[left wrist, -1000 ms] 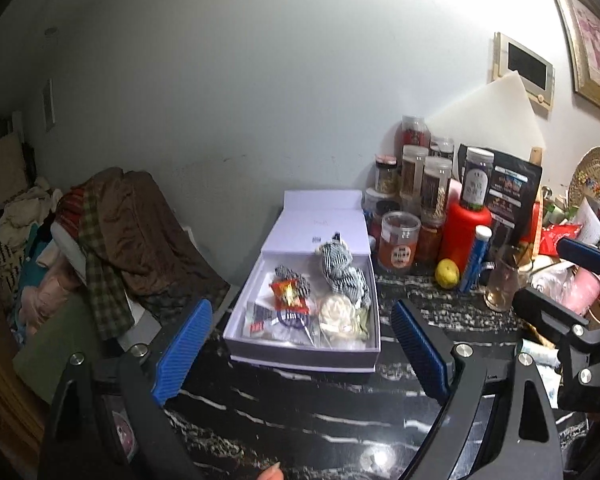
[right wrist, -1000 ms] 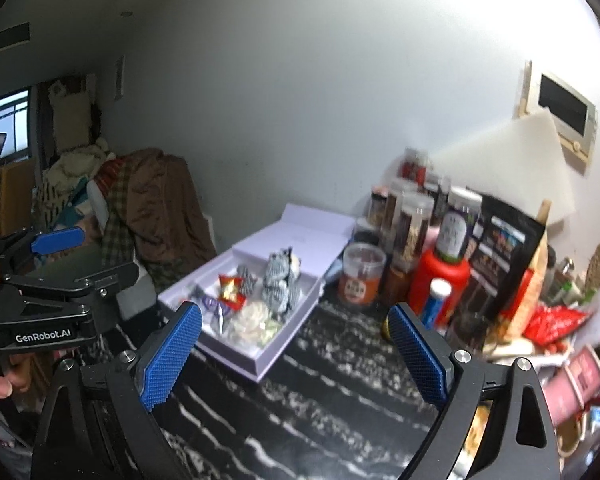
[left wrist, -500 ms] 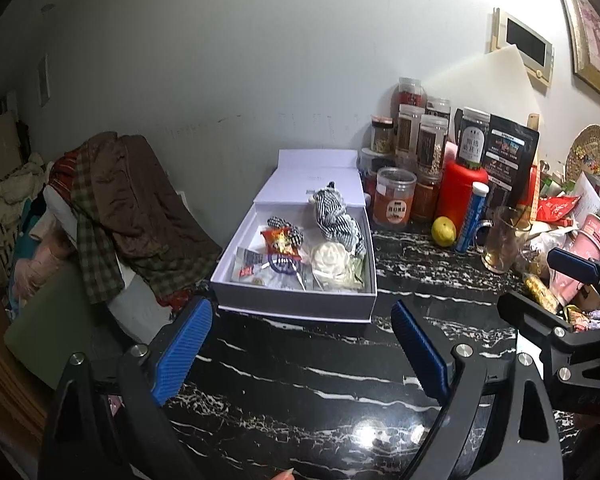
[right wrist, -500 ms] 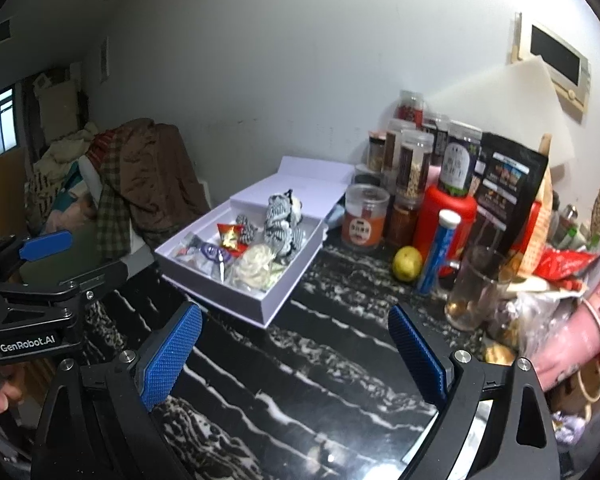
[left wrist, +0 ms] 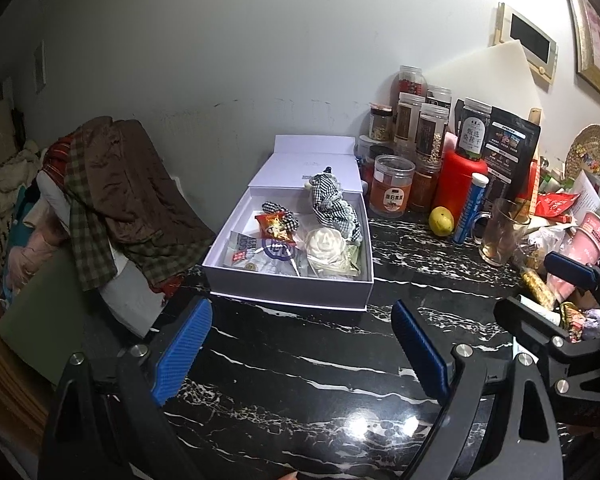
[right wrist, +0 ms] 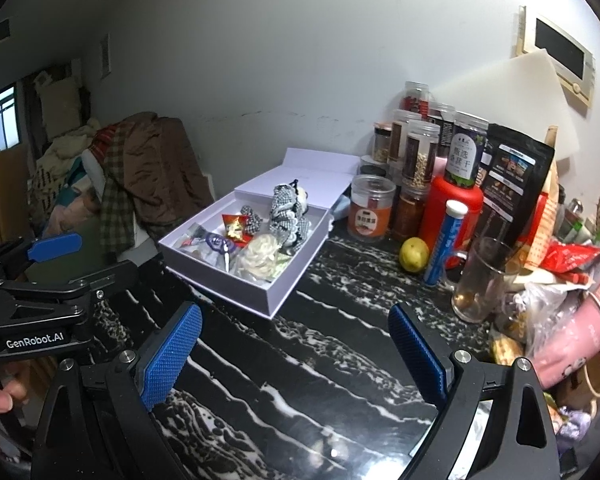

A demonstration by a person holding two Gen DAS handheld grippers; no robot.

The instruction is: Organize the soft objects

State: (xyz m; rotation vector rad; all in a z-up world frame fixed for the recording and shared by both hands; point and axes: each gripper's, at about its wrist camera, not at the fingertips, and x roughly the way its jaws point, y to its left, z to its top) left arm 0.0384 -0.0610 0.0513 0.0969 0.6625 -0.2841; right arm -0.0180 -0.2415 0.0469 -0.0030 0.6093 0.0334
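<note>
An open white box [left wrist: 288, 296] [right wrist: 278, 294] sits on the black marble counter [left wrist: 300, 380] [right wrist: 284, 376], its lid leaning back against the wall. Inside lie a black-and-white checked fabric piece [left wrist: 332, 204] [right wrist: 288, 210], a white flower-shaped soft item [left wrist: 325, 242] [right wrist: 262, 254], a red snack packet [left wrist: 274, 225] [right wrist: 234, 226] and clear wrappers. My left gripper [left wrist: 302, 350] hovers open over the counter just in front of the box, nothing between its blue pads. My right gripper [right wrist: 296, 354] is open too, empty, right of the box's near corner.
Jars [left wrist: 392, 190], a red canister [left wrist: 458, 188], a blue tube [left wrist: 470, 208], a lemon [left wrist: 441, 221] and a glass mug [left wrist: 500, 232] crowd the counter's right side with bags and pink cups [right wrist: 576, 332]. Piled clothes [left wrist: 112, 192] lie left, past the counter edge.
Both grippers have sunk and tipped downward, so the box and counter sit higher and larger in both views. The jaws stayed wide apart.
</note>
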